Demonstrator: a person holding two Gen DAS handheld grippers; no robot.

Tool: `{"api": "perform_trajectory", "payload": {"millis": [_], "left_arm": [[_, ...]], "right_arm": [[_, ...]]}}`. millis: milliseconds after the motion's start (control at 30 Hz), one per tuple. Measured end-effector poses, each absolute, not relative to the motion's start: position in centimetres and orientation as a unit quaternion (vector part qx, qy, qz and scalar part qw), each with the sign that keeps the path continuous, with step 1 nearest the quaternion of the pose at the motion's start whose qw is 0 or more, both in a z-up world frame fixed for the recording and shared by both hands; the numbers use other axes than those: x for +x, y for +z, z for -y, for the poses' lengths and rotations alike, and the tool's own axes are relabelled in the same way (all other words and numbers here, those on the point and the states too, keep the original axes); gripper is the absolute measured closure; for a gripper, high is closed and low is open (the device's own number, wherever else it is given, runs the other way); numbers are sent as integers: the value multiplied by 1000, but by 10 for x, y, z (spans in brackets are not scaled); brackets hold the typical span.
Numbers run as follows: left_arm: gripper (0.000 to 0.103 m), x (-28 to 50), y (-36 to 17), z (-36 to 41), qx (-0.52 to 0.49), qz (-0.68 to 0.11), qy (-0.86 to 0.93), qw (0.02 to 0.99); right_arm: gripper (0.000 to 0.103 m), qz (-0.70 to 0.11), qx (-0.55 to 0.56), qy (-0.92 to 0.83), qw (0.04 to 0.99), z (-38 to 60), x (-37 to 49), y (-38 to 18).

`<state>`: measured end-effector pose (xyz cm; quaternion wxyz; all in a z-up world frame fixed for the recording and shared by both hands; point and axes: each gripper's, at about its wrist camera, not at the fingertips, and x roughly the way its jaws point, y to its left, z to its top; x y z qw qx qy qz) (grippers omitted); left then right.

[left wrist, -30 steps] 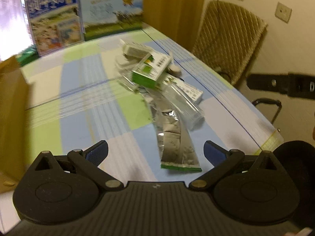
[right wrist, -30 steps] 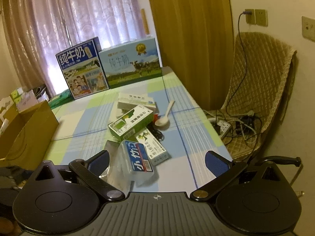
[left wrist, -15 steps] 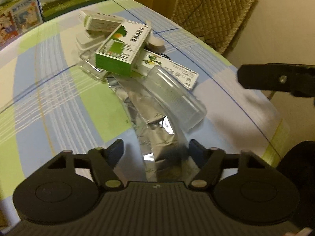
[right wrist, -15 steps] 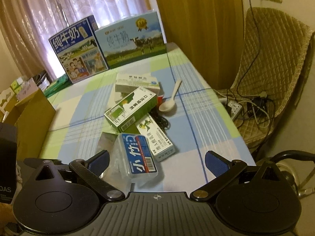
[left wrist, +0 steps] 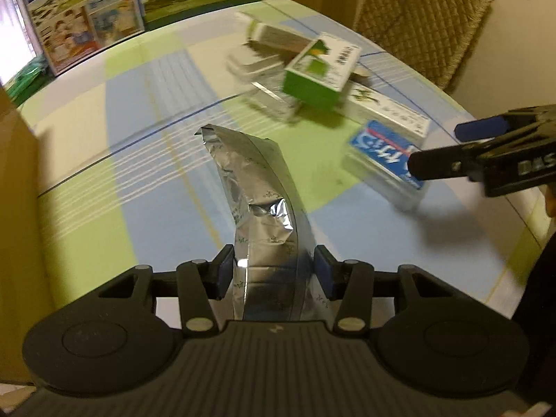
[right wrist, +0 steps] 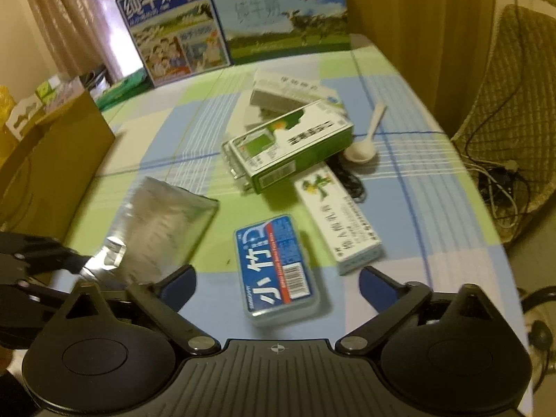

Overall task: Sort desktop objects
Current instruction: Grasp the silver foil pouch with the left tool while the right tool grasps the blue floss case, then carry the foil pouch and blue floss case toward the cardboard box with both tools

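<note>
Leftmost, a cardboard box (right wrist: 52, 160) waits; the left tool (left wrist: 272, 272), open a second ago, now pinches the foil pouch (left wrist: 259, 208) clear of the counter (left wrist: 146, 173), so sorting has begun. Rightward, the right tool (right wrist: 278, 286) gapes wide above the blue-labelled case (right wrist: 276, 264).

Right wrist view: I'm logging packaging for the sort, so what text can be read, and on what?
"纯牛奶": blue milk carton at the table's far end.
"小竹": blue label of the clear plastic case between the open right tongs.
"DAS", cut off: right tongs in the left view.
Second milk carton, green box, white box: blurred, unreadable.
</note>
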<state>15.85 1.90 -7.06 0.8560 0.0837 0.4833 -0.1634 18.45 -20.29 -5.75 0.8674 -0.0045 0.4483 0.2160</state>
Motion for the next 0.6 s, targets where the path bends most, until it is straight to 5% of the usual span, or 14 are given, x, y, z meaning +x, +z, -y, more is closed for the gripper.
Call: {"api": "perform_trajectory", "payload": {"millis": [200, 333, 600], "left_arm": [[45, 161, -69, -31, 64, -482, -168, 857], [43, 172, -67, -34, 45, -483, -164, 859], [44, 206, -81, -27, 35, -523, -183, 832]], "right_arm": [[18, -455, -49, 207, 865, 187, 192, -78], [48, -458, -58, 212, 861, 183, 191, -86], [48, -446, -68, 225, 864, 175, 186, -88]]}}
